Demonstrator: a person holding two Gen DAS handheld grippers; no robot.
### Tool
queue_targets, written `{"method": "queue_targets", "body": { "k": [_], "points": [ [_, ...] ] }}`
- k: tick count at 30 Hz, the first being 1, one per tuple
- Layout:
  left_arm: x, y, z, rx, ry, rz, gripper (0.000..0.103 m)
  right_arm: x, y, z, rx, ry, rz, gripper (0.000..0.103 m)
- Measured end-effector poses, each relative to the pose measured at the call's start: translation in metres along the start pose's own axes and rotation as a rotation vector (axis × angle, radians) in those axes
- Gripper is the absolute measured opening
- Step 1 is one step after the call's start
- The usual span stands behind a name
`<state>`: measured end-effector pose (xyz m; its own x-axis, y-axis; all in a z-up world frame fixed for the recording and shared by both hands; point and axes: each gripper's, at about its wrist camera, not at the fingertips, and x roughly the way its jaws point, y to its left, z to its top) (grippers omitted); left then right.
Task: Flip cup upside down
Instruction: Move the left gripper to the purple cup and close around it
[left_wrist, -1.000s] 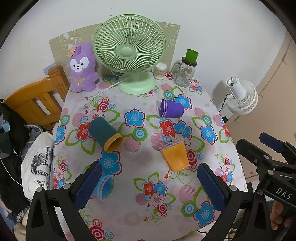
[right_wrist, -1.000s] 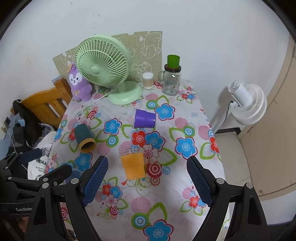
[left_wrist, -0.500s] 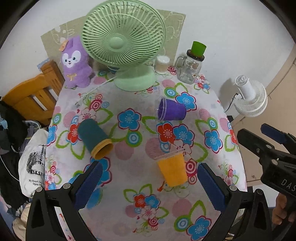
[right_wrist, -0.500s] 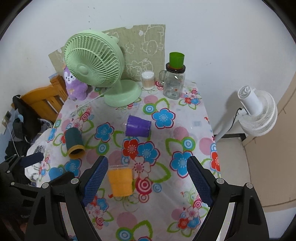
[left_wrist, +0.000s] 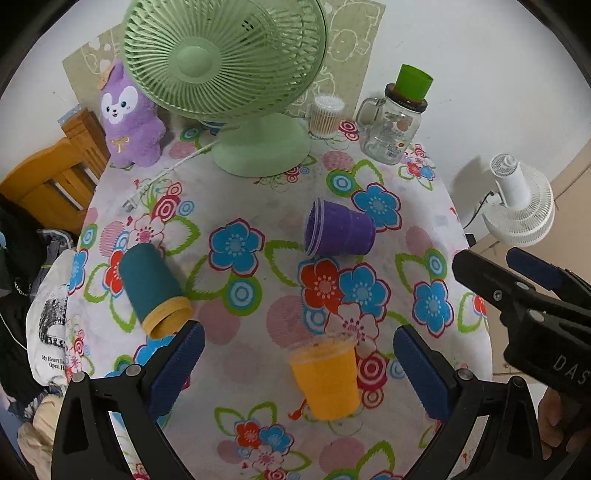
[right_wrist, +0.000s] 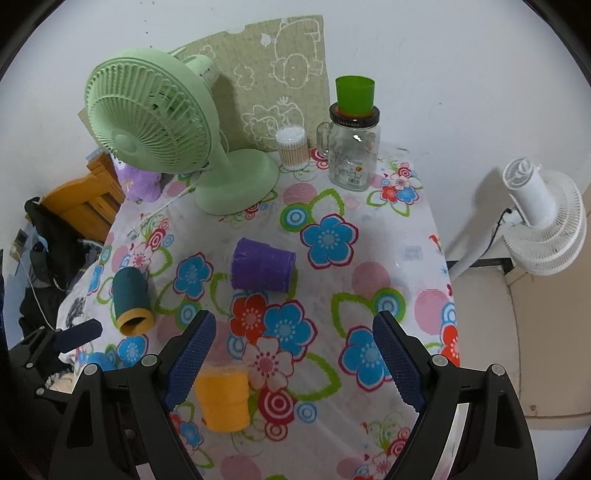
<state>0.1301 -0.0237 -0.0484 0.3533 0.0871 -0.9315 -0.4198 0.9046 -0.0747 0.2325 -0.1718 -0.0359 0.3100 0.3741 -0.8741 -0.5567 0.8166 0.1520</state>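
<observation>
Left wrist view: the left gripper (left_wrist: 295, 365) hangs above the flowered surface (left_wrist: 236, 369) with its jaws spread wide and nothing between them but air. Taking the green desk fan (left_wrist: 236, 74) at the far edge as the landmark, the purple cup (left_wrist: 338, 232) lies on its side nearest the fan's base, a little to its right, mouth turned left. The orange cup (left_wrist: 327, 378) lies well on the near side of the fan, mouth pointing toward it, and sits framed between the two blue pads, which suggests this gripper is lining up on it. The teal cup (left_wrist: 153, 291) lies left of the fan and nearer the camera, its yellow rim facing the viewer. All three rest on their sides, so none is yet inverted. A glass jar (left_wrist: 393, 129) topped by a green cup (left_wrist: 413, 83) stands right of the fan; a purple plush (left_wrist: 129, 118) sits left of it. The right gripper (left_wrist: 532, 280) shows at the right edge.

Right wrist view: the right gripper (right_wrist: 291, 358) also has its jaws spread and empty. Here the purple cup (right_wrist: 262, 269) lies straight ahead between the jaws' line and the fan (right_wrist: 155, 122), likely this gripper's target. The orange cup (right_wrist: 223, 400) lies just beside the left pad, apparently untouched. The teal cup (right_wrist: 129, 299) lies farther left.
</observation>
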Motion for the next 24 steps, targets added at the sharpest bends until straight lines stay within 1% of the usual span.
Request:
{"method": "queue_targets", "body": {
  "k": [8,14,16,18,21,24],
  "points": [
    [0.046,-0.016,0.014,-0.003,0.04,0.016,0.103,0.038,-0.012,0.008,-0.031,0.03,-0.026,0.089],
    [0.087,-0.035,0.027,0.019,0.073,0.017,0.103,0.069,-0.032,0.01,-0.011,0.066,-0.024,0.089],
    [0.098,-0.041,0.031,0.025,0.068,0.023,0.103,0.079,-0.039,0.011,-0.001,0.076,-0.026,0.089],
    [0.108,-0.046,0.036,0.016,0.035,0.059,0.103,0.088,-0.046,0.013,0.01,0.086,-0.029,0.089],
    [0.125,-0.055,0.044,0.037,0.051,0.071,0.103,0.102,-0.056,0.014,0.024,0.101,-0.026,0.089],
    [0.136,-0.057,0.05,0.034,0.059,0.081,0.103,0.114,-0.063,0.016,0.028,0.113,-0.023,0.089]
  ]
}}
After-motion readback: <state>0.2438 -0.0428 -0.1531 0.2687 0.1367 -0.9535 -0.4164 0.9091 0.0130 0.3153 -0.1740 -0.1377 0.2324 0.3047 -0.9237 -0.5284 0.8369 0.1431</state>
